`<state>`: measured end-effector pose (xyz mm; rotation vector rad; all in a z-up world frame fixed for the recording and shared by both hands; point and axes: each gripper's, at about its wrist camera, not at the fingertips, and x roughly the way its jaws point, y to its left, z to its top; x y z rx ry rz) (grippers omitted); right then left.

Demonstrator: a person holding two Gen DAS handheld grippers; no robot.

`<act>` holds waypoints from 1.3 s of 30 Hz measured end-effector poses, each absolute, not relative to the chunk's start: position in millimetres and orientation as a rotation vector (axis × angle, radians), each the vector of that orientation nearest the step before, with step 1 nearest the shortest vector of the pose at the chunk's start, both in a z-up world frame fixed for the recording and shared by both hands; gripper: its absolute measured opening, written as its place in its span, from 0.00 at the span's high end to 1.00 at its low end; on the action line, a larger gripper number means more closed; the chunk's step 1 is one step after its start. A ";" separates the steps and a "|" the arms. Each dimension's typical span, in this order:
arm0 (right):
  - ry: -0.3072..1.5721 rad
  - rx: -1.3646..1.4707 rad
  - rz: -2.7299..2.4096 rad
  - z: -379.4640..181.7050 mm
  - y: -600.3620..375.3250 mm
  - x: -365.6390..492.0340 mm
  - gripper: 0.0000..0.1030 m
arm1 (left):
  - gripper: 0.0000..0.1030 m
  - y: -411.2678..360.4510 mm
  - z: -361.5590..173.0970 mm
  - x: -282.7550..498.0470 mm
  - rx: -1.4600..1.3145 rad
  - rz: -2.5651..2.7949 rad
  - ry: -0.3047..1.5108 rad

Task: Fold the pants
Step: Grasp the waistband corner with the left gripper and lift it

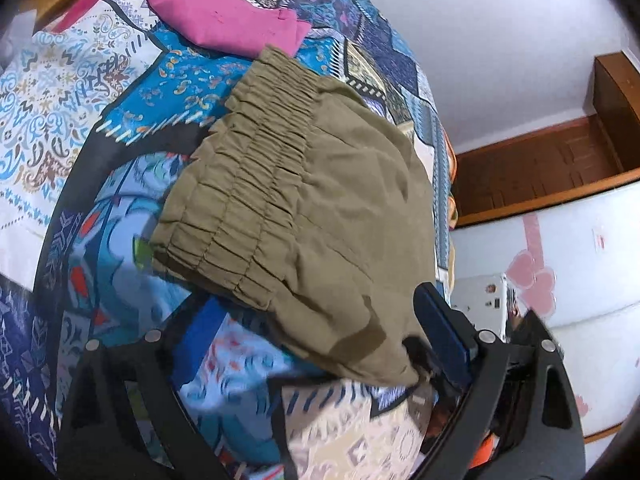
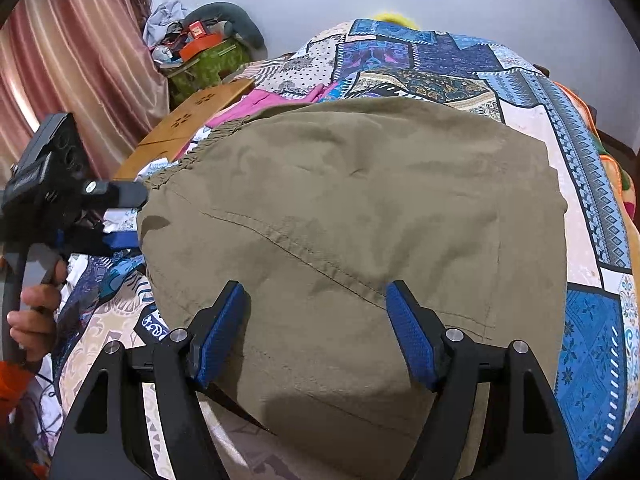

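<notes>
**Olive pants folded on the patchwork bed, both tongs spread**

The olive pants (image 2: 352,240) lie folded on the bed (image 2: 592,344), over its patchwork cover, elastic waistband (image 1: 256,184) toward the pink cloth (image 1: 224,4).

The right tongs (image 2: 316,336) hang over the near part of the pants, blue pads (image 2: 218,336) well apart with cloth showing between them, gripping nothing; whether the tips touch the fabric is hard to tell.

The left tongs (image 1: 320,344) stand wide at the pants' corner. One pad is blurred; the other (image 1: 444,336) sits against the cloth edge, which covers its base. In the right wrist view, the left hand (image 2: 34,316) is cut off at the frame's edge.
</notes>
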<state>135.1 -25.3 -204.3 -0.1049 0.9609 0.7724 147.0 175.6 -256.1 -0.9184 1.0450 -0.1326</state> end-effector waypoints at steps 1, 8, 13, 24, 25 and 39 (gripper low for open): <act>0.961 -0.105 0.774 -204.2 -24.9 135.3 0.31 | 0.09 177.1 -255.5 150.8 -0.917 -0.122 1.040; 0.961 -0.102 0.781 -204.5 -25.8 135.1 0.31 | 0.52 180.2 -251.8 172.8 -0.805 0.017 1.040; 0.963 -0.094 0.785 -204.4 -26.4 135.7 0.31 | 0.71 174.2 -247.9 181.1 -0.705 0.034 1.006; 0.962 -0.055 0.762 -199.5 -39.4 130.5 0.36 | 0.75 156.6 -216.9 120.5 -0.313 0.213 0.922; 0.969 -0.033 0.762 -199.0 -43.9 128.8 0.37 | 0.75 159.2 -215.9 110.7 -0.287 0.235 0.919; 0.987 0.019 0.665 -204.9 -80.1 112.2 0.38 | 0.80 142.7 -164.8 75.6 0.049 0.415 0.729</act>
